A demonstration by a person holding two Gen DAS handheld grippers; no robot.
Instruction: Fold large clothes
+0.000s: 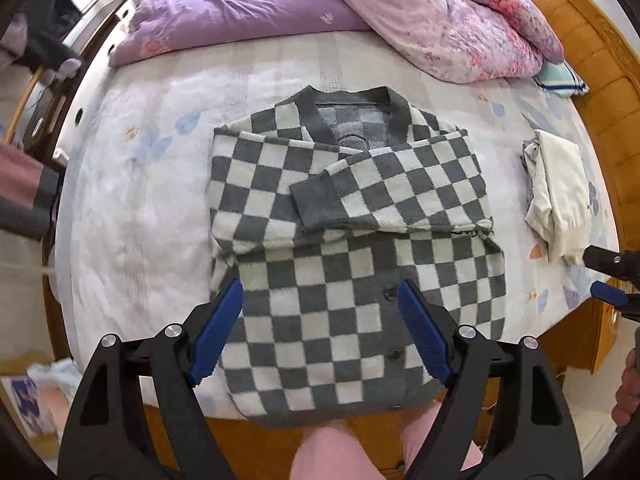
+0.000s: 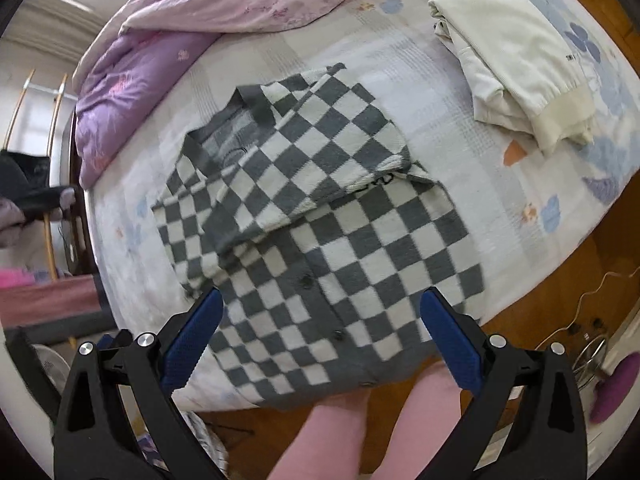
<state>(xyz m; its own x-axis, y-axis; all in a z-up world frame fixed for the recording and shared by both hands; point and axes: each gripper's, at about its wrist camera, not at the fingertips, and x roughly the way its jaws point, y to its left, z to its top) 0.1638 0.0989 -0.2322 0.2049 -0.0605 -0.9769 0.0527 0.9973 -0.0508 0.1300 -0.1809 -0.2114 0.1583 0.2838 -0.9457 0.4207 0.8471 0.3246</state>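
With both sleeves folded across its chest, the checkered cardigan [image 1: 352,208] lies mid-frame on the bed [image 1: 132,208]; left gripper [image 1: 320,332] and right gripper [image 2: 320,336] hover empty, jaws wide, likely for the hem.

Checkered cardigan [image 1: 352,216], sleeves folded across, beneath wide-spread left hand-held gripper [image 1: 320,332] on bed [image 1: 132,208].

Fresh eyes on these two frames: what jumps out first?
The grey-and-white checkered cardigan dominates, lying mid-bed with both sleeves folded across its chest and its hem hanging over the near edge. Both grippers, left and right, hover open above its lower half, holding nothing. Next: the rumpled purple quilt along the bed's far side and a folded cream garment right of the cardigan.
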